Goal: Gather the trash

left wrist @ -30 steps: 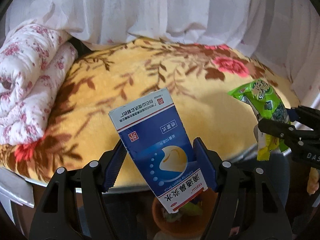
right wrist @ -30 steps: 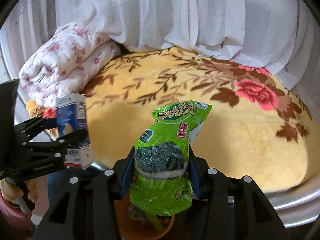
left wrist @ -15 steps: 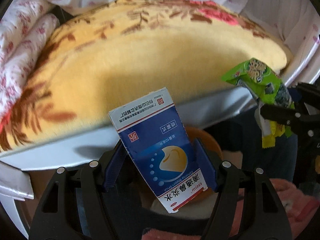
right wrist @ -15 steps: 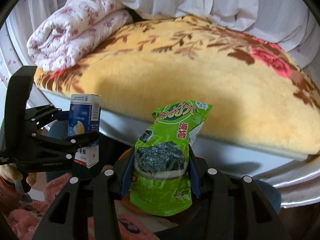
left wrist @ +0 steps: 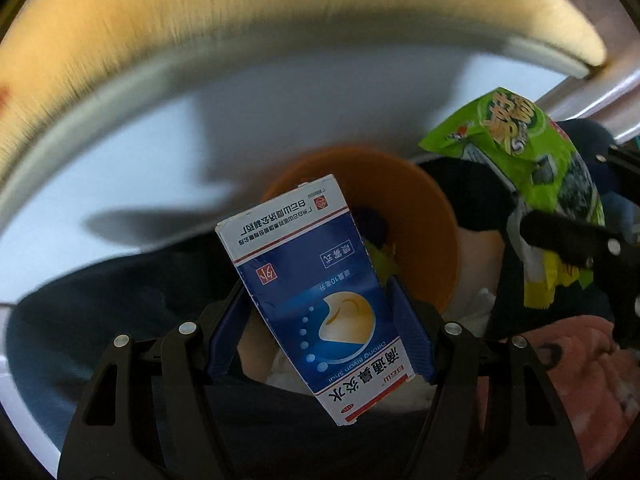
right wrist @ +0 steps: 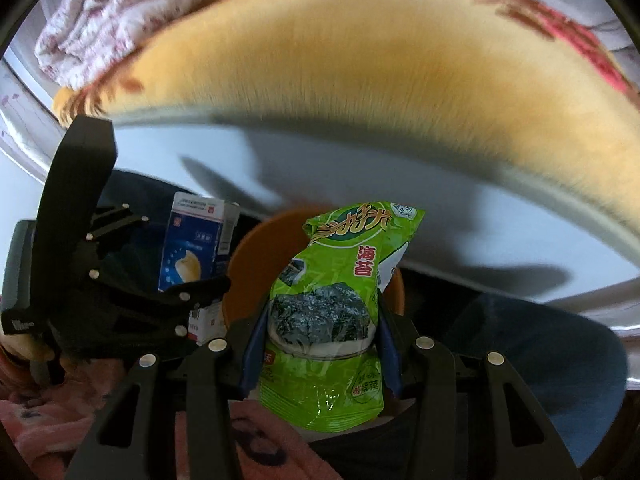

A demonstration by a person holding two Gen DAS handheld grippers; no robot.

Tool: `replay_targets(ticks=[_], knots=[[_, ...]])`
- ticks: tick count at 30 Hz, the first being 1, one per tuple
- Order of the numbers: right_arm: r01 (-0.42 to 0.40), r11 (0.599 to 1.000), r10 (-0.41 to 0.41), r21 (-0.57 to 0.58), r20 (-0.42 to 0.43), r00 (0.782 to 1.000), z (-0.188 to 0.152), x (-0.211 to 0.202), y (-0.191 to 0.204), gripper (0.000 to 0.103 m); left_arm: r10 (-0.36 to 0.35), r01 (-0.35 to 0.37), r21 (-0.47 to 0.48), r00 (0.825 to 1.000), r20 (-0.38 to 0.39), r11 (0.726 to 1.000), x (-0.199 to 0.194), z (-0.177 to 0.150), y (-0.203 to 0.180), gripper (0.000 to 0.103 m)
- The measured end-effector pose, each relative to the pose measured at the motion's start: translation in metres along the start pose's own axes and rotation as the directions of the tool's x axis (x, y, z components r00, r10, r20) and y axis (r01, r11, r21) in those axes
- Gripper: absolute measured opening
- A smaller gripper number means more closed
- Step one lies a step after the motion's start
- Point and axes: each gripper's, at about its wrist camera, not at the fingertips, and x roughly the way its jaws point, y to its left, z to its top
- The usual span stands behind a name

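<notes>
My left gripper is shut on a blue and white medicine box, held tilted above an orange bin. The box also shows in the right wrist view. My right gripper is shut on a green seaweed snack wrapper, held over the same orange bin. The wrapper appears at the right of the left wrist view. The bin holds some trash, mostly hidden behind the box and the wrapper.
A bed with a yellow floral blanket and a white bed frame side fills the upper view. A rolled pink-flowered quilt lies at its left end. Dark blue trousers and pink slippers are below.
Both grippers have tilted and dropped from above the bed to below its edge. The orange bin has come into the middle of both views behind the held box and wrapper.
</notes>
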Motion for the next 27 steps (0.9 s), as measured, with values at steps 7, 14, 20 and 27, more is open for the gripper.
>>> replay_targets(ticks=[7,14,20,27], knots=[[-0.022,0.999,0.025,0.028,-0.119,0.993,0.001,0.047,-0.007,0.048,-0.034,0.027,-0.054,0.991,-0.132,0.998,0.044,-0.001,0.011,0.067],[-0.036,0.998,0.044,0.046,-0.184,0.982,0.002,0.075,-0.012,0.054,-0.043,0.025,-0.095,0.979,-0.2,0.995,0.065,0.007,0.022,0.07],[-0.046,0.994,0.067,0.098,-0.222,0.973,0.0,0.089,-0.028,0.069,-0.046,0.019,-0.112,0.969,-0.241,0.994,0.077,0.012,0.023,0.08],[-0.044,0.993,0.07,0.107,-0.247,0.966,-0.001,0.097,-0.032,0.075,-0.042,0.012,-0.113,0.964,-0.262,0.994,0.084,0.01,0.026,0.08]])
